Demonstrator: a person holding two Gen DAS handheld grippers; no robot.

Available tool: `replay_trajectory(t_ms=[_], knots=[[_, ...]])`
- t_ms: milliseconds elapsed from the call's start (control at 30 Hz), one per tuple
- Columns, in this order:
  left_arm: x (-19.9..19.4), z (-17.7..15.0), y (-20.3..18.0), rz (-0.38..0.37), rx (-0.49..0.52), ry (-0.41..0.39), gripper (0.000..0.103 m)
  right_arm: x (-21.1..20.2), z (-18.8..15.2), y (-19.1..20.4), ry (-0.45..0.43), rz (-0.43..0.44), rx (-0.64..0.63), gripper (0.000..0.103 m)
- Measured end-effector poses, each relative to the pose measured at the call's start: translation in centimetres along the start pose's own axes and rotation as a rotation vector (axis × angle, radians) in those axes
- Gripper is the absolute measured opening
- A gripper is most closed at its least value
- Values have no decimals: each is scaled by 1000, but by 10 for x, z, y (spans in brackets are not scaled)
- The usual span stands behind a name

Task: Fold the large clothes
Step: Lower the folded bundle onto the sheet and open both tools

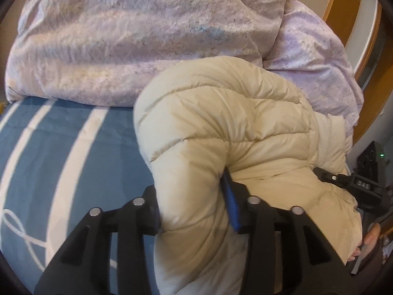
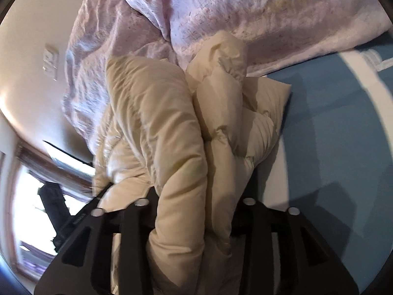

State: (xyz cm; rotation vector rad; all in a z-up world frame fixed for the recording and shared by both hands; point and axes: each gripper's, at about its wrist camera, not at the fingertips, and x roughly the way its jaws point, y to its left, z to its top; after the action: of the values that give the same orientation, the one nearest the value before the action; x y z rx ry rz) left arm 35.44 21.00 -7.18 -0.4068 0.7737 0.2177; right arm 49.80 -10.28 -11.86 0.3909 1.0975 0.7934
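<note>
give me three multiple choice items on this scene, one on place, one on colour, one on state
1. What lies behind the puffer jacket?
A. lilac duvet
B. wooden chair
C. laundry basket

2. What colour is the bed sheet?
A. red with dots
B. blue with white stripes
C. plain green

3. What is between the left gripper's fingers?
A. nothing
B. the sheet
C. a fold of the jacket

Answers:
1 A, the lilac duvet is heaped beyond the jacket.
2 B, white bands cross the blue fabric.
3 C, cream padding fills the gap between both fingers.

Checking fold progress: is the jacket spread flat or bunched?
Bunched: the jacket humps in thick rolls between both grippers on the bed.
</note>
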Motion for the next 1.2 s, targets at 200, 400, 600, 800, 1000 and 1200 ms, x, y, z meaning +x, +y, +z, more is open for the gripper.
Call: replay_trajectory(t_ms=[200, 400, 600, 800, 1000, 1200], knots=[[-34, -5, -13, 155, 99, -104, 76, -43, -5, 38, -113, -231, -153, 61], [-58, -7, -36, 199, 177, -164, 84, -70, -7, 86, -248, -340, -285, 61], [-52, -11, -61, 248, 246, -174, 87, -50, -19, 132, -258, -304, -433, 57], [-25, -19, -62, 281, 261, -114, 88, 2, -29, 119, -134, -392, -482, 44], [-4, -27, -47, 229, 223, -64, 93, 19, -35, 91, -91, -383, -451, 43], [8, -33, -46, 234, 214, -60, 96, 23, -36, 82, -78, -375, -422, 43]])
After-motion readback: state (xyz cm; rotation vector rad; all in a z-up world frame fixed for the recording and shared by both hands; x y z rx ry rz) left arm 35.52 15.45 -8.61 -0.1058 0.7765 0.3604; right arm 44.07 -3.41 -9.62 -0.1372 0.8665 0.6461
